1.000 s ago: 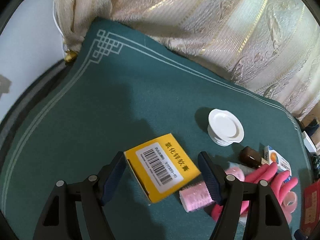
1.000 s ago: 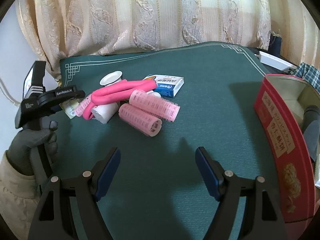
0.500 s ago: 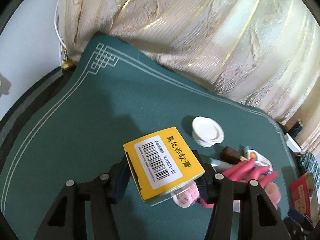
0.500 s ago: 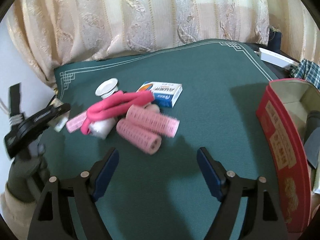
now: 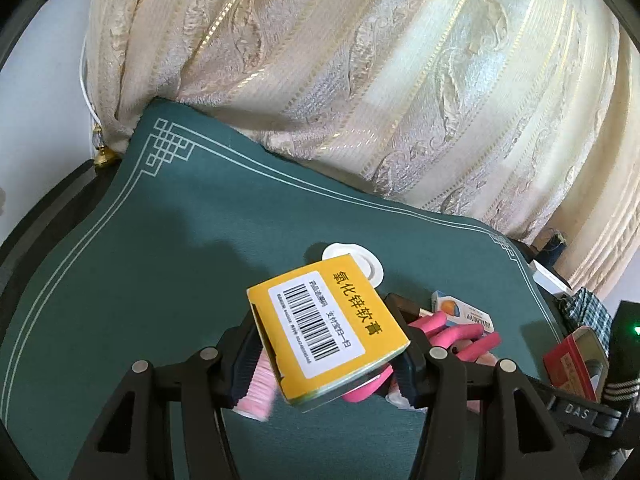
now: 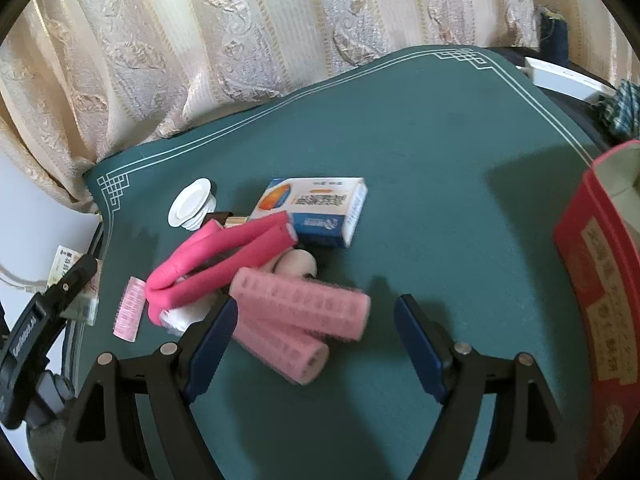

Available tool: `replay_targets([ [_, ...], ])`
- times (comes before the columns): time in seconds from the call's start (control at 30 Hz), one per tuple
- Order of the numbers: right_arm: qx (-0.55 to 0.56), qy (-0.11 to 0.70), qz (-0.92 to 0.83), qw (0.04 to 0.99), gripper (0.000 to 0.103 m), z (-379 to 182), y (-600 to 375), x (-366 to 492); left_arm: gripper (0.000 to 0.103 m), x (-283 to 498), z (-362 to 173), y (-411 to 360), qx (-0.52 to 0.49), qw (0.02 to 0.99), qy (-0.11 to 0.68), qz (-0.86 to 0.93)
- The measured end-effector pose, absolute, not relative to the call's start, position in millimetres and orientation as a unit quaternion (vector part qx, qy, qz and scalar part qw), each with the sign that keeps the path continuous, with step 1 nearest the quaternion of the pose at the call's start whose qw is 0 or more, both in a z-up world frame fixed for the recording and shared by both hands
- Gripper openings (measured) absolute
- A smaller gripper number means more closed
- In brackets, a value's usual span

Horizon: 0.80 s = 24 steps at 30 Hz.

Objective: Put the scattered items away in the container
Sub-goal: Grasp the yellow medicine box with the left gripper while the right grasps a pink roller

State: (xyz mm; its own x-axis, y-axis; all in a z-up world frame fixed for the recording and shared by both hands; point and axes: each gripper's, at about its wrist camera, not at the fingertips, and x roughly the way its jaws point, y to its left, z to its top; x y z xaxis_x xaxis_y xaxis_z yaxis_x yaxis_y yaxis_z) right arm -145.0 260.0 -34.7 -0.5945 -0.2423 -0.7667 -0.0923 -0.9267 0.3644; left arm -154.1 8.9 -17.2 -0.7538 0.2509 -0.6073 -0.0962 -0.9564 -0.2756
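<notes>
Gripping a yellow cardboard box with a barcode label (image 5: 326, 330), the left claw (image 5: 328, 354) is clenched on it from both sides and holds it clear of the green felt tabletop (image 5: 160, 260). Beyond the box in this left wrist view sits a white plastic cap (image 5: 370, 266), partly hidden by the box, with the ends of bright pink foam curler sticks (image 5: 460, 334) and a corner of a blue-and-white carton (image 5: 460, 310) to the box's right. Further right of the box, near the frame edge, a sliver of the red rectangular tin (image 5: 568, 360) shows.

From the right wrist view, the right claw (image 6: 312, 344) is released, jaws wide apart, hanging low over the tabletop with two pale pink mesh hair rollers (image 6: 300, 312) partly between its fingers, blurred. Behind the rollers lie the foam curler sticks, the blue-and-white carton, the white cap, a small brown bottle (image 6: 226, 218) and a small pink item (image 6: 128, 312) to the rollers' left. The red tin stands well to the rollers' right, its inside mostly out of view.

By my judgement the tidying is early: one box is lifted and not yet delivered, and nearly the whole pile remains on the felt.
</notes>
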Motion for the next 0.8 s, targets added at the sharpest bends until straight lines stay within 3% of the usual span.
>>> replay_targets([
  [0.37, 0.447, -0.173, -0.876, 0.056, 0.088, -45, 246, -160, 0.058, -148, -24, 38, -0.350, 0.135, -0.092, 0.922],
  [0.4, 0.443, -0.168, -0.879, 0.060, 0.085, -45, 246, -159, 0.058, -147, -24, 41, -0.350, 0.138, -0.089, 0.922],
  [0.53, 0.429, -0.151, -0.888, 0.068, 0.048, -42, 242, -155, 0.058, -145, -26, 48, -0.353, 0.143, -0.078, 0.921],
  [0.73, 0.426, -0.155, -0.890, 0.060, 0.030, -40, 251, -145, 0.058, -143, -30, 57, -0.356, 0.140, -0.059, 0.922],
  [0.8, 0.423, -0.158, -0.891, 0.054, 0.030, -40, 256, -139, 0.058, -141, -30, 60, -0.355, 0.142, -0.053, 0.922],
])
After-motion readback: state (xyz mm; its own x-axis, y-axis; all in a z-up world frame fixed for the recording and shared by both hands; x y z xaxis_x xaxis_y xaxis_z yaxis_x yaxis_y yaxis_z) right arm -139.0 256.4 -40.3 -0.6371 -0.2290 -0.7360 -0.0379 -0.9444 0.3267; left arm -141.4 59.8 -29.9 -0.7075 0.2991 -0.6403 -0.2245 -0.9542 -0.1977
